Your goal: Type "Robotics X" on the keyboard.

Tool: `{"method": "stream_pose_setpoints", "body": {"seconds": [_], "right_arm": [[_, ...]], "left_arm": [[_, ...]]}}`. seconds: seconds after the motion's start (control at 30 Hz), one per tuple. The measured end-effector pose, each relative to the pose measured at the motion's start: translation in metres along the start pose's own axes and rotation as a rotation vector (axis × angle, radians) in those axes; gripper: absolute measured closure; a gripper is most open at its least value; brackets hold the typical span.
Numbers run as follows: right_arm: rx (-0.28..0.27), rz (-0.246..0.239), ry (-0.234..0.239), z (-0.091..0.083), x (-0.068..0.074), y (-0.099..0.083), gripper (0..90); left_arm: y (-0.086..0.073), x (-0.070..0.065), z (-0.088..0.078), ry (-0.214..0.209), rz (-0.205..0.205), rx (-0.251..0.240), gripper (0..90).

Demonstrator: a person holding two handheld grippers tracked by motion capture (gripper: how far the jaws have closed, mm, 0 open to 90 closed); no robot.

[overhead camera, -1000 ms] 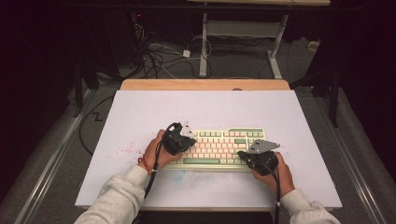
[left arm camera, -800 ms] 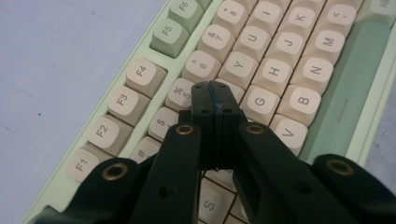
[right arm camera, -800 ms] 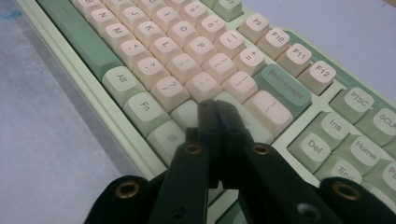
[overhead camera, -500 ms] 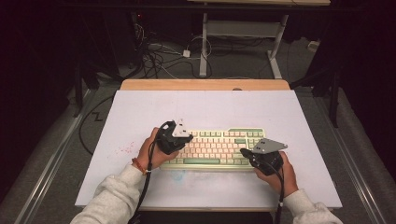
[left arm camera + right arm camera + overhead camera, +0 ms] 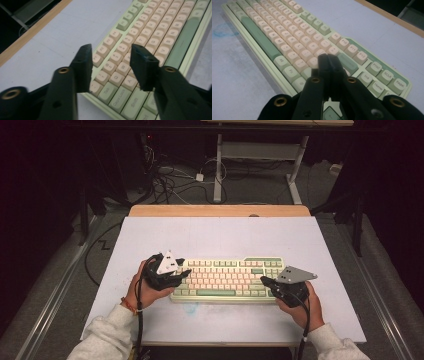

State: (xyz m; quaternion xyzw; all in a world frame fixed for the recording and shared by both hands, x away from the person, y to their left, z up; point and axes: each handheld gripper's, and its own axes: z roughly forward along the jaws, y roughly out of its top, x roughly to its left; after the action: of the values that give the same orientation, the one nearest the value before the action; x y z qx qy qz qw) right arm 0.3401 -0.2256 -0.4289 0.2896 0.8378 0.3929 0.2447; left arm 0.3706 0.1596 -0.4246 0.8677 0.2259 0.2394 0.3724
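While cables point(image 5: 165, 180) tangle behind, the keyboard point(image 5: 227, 279) rests on the pale table point(image 5: 220, 232).

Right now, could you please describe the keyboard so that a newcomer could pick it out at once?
On the pale sheet covering the table, look near the front edge, between the left gripper and right gripper. The keyboard has a pale green case with cream keys and a darker green space bar.

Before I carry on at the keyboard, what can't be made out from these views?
- Right gripper view: the shut right gripper hides the keys behind its jaws; whether the tips touch one cannot be told.
- Left gripper view: the keyboard is cut off by the frame; its near keys are blurred.
- High view: key legends are too small, and the left gripper covers the keyboard's left end.
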Motion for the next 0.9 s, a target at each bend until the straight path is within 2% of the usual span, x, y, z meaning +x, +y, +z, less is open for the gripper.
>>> {"method": "stream_pose_setpoints", "body": {"seconds": [0.1, 0.13, 0.2, 0.3, 0.33, 0.43, 0.63, 0.7, 0.77, 0.83, 0.9], "right_arm": [[-0.004, 0.003, -0.001, -0.001, 0.0, 0.001, 90.0], [-0.004, 0.003, -0.001, -0.001, 0.0, 0.001, 90.0], [-0.002, 0.002, 0.0, -0.001, -0.001, 0.001, 90.0], [0.001, -0.003, 0.0, -0.001, -0.001, 0.001, 90.0], [-0.001, -0.002, 0.001, -0.001, -0.001, 0.001, 90.0], [-0.004, 0.0, -0.002, -0.002, -0.001, 0.003, 90.0], [-0.015, 0.002, -0.003, -0.001, -0.003, 0.009, 90.0], [-0.022, 0.012, 0.008, 0.001, -0.004, 0.014, 90.0], [-0.018, 0.007, 0.012, 0.005, -0.002, 0.017, 90.0], [-0.015, 0.004, 0.017, 0.009, -0.002, 0.019, 90.0], [-0.009, -0.005, 0.023, 0.019, 0.001, 0.028, 90.0]], "left_arm": [[-0.01, 0.0, -0.006, 0.021, -0.015, -0.006, 37.2], [-0.014, 0.0, -0.008, 0.029, -0.017, -0.007, 37.2], [-0.021, 0.001, -0.012, 0.051, -0.025, -0.018, 26.5], [-0.033, 0.003, -0.018, 0.051, -0.054, -0.032, 22.0], [-0.037, 0.002, -0.019, 0.072, -0.058, -0.032, 21.3], [-0.048, 0.0, -0.026, 0.075, -0.084, -0.031, 20.3], [-0.067, -0.006, -0.039, 0.109, -0.138, -0.026, 20.7], [-0.072, -0.009, -0.041, 0.129, -0.133, -0.001, 20.7], [-0.077, -0.01, -0.045, 0.123, -0.147, -0.006, 21.0], [-0.08, -0.013, -0.049, 0.141, -0.133, 0.004, 21.0], [-0.083, -0.015, -0.053, 0.136, -0.147, -0.004, 21.0]]}}
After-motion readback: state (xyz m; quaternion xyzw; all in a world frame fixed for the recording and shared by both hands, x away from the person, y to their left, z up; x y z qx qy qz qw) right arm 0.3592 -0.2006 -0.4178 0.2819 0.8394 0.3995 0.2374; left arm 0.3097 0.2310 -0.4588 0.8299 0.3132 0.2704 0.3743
